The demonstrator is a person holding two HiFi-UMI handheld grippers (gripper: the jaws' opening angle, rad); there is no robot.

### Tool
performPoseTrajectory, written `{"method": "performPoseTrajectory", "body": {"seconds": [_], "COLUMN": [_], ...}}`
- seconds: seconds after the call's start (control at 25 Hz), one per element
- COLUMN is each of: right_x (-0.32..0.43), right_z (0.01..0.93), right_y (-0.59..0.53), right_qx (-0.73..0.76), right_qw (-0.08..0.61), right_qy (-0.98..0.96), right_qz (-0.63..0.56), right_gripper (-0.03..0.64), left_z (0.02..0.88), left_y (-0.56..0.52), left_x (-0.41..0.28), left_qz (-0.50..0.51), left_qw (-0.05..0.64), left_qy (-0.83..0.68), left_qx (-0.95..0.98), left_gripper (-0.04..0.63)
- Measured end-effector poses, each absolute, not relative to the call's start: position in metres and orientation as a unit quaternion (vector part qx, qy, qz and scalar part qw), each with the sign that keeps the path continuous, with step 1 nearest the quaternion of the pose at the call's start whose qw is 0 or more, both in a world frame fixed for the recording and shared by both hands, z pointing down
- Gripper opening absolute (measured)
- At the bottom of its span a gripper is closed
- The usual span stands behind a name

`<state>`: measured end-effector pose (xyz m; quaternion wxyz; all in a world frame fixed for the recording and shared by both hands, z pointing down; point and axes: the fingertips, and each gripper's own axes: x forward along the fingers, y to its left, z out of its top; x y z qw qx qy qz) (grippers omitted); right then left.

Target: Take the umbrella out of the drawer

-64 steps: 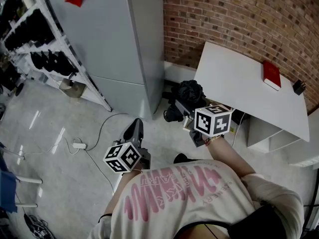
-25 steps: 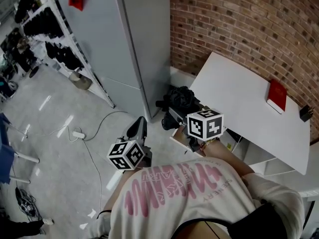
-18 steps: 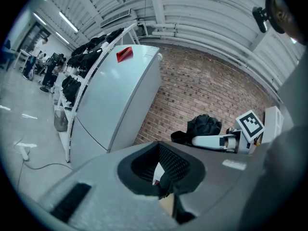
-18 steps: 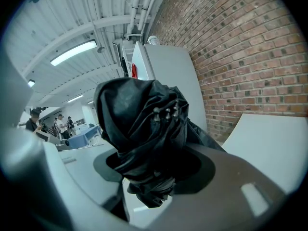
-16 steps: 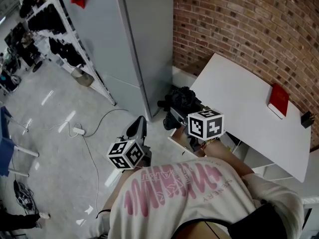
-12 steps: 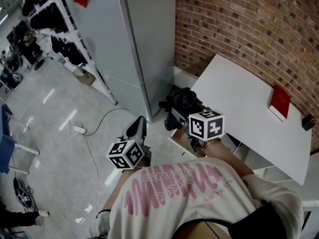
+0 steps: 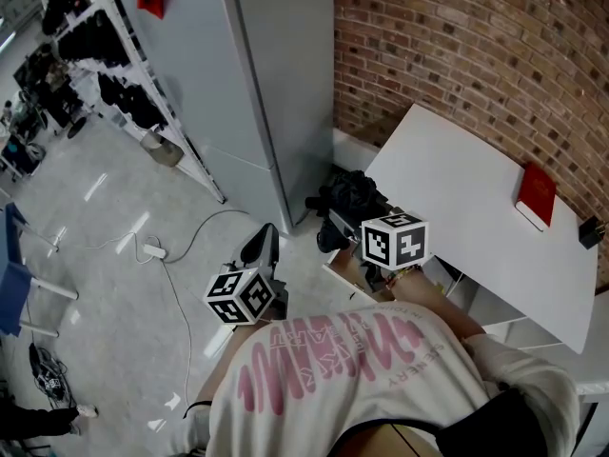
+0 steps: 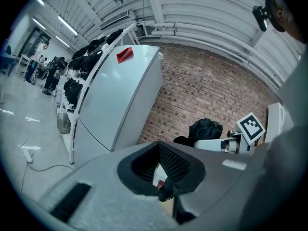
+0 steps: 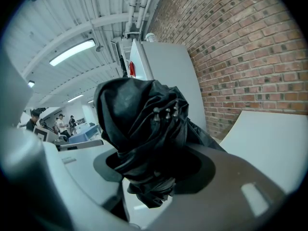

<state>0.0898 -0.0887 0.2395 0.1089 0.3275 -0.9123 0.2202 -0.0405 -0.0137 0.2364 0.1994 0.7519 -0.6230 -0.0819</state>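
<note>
A folded black umbrella (image 7: 350, 196) sticks out of my right gripper (image 7: 335, 225), held in the air over the floor beside the desk corner. In the right gripper view the bunched fabric and rib tips of the umbrella (image 9: 139, 124) fill the jaws of my right gripper (image 9: 149, 177), which is shut on it. Just below that hand an open drawer (image 7: 335, 272) juts from under the desk. My left gripper (image 7: 265, 246) hangs lower left, away from the umbrella, holding nothing. Its jaws (image 8: 166, 189) meet at the tips. In the left gripper view the umbrella (image 8: 206, 129) shows to the right.
A white desk (image 7: 476, 208) stands against the brick wall, with a red book (image 7: 536, 196) and a small black object (image 7: 592, 228) on it. A tall grey cabinet (image 7: 257, 84) rises left of the umbrella. A rack of dark bags (image 7: 95, 55) and a floor cable with power strip (image 7: 152, 251) lie further left.
The head view has swung a little. The right gripper still grips the umbrella at about the same spot; the left gripper has stayed put.
</note>
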Motion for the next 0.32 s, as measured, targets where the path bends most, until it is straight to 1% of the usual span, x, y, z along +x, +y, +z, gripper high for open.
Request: {"method": "performPoseTrajectory", "body": {"seconds": [0.32], "right_x": [0.0834], "right_z": [0.2443], "right_y": [-0.0872], "right_qx": [0.329], "right_qw": [0.12], "right_qy": [-0.911], "right_qz": [0.218], "right_gripper": [0.255], "left_z": [0.2406], "left_y": [-0.0148], "left_x": [-0.047], "left_qz": [-0.08], "left_qw": [0.204], "left_qy": [-0.621], "left_qx": [0.753], "left_gripper": [0.003]}}
